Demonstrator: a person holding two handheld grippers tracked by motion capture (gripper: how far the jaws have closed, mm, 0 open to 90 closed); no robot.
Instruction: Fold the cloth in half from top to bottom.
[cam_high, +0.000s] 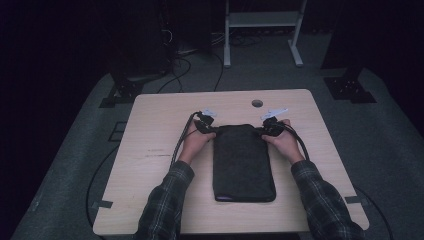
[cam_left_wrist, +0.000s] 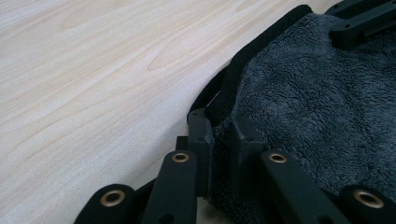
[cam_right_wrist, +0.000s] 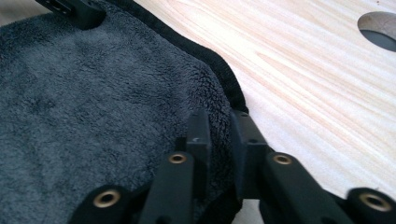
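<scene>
- Fingers (cam_left_wrist: 245, 140) of left gripper (cam_left_wrist: 223, 135) pinched towel (cam_high: 243, 162) at far corner; right gripper (cam_right_wrist: 224, 133) pinched likewise.
- Probably best lifted evenly, both corners together, off bench (cam_high: 160, 130).

Light wood table (cam_high: 150, 150), round cable hole (cam_high: 257, 103) near far edge. White frame (cam_high: 262, 20) behind, cables (cam_high: 185, 65) on grey floor (cam_high: 390, 130).
</scene>
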